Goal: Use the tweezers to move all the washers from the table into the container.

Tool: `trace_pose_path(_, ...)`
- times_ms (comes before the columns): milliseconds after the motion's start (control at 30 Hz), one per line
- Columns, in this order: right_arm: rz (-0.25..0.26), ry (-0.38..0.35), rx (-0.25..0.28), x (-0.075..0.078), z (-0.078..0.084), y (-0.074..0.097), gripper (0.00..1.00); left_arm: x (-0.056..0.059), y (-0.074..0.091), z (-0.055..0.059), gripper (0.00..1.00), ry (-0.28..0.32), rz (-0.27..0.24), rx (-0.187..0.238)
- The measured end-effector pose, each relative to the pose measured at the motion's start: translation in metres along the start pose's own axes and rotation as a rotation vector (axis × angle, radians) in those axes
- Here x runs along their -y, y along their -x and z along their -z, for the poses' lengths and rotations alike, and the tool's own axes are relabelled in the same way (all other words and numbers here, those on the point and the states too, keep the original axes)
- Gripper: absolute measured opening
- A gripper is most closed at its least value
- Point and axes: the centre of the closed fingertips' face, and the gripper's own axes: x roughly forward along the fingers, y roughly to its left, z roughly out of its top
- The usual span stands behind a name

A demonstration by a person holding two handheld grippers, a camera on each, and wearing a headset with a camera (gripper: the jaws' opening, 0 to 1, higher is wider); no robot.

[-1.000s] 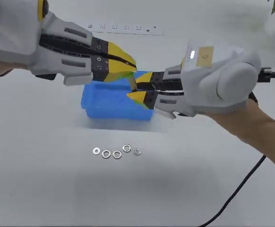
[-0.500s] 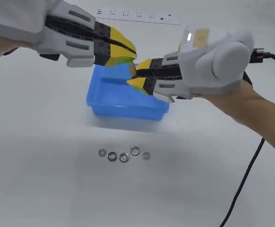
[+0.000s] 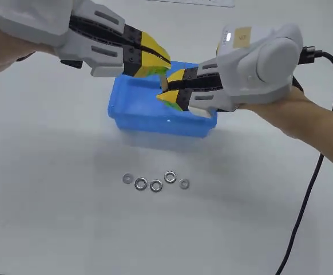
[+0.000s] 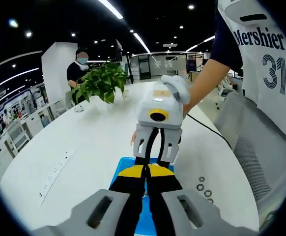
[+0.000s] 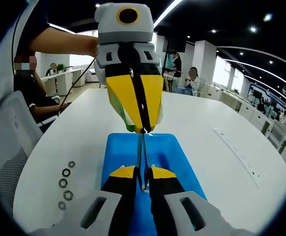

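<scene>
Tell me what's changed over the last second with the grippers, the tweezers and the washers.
Nothing has clearly moved; only the head camera shifted. The left gripper and right gripper stay tip to tip above the blue container, both shut on the tweezers. The five washers lie in the same row on the table, none picked up.

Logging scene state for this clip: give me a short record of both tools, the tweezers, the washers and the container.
left tool: shut, above the container, tips at the tweezers' far end
right tool: shut on tweezers, facing the left tool
container: blue, open, on the table; no washer seen inside
washers: five, in a loose row on the table, in front of the container
progress: no washer moved yet
</scene>
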Motion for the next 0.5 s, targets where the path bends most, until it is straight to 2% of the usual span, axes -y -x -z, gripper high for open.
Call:
trace_pose_path(200,-0.013,-0.011,0.005,-0.0009,0.0010,-0.0027,0.11,-0.0012,0.0005,0.0015,0.05,0.011,0.001,-0.002)
trace_pose_path(500,-0.035,-0.010,-0.012,-0.0067,0.0061,-0.0046,0.11,0.0051,-0.0011,0.0079,0.05,0.021,0.025,-0.021)
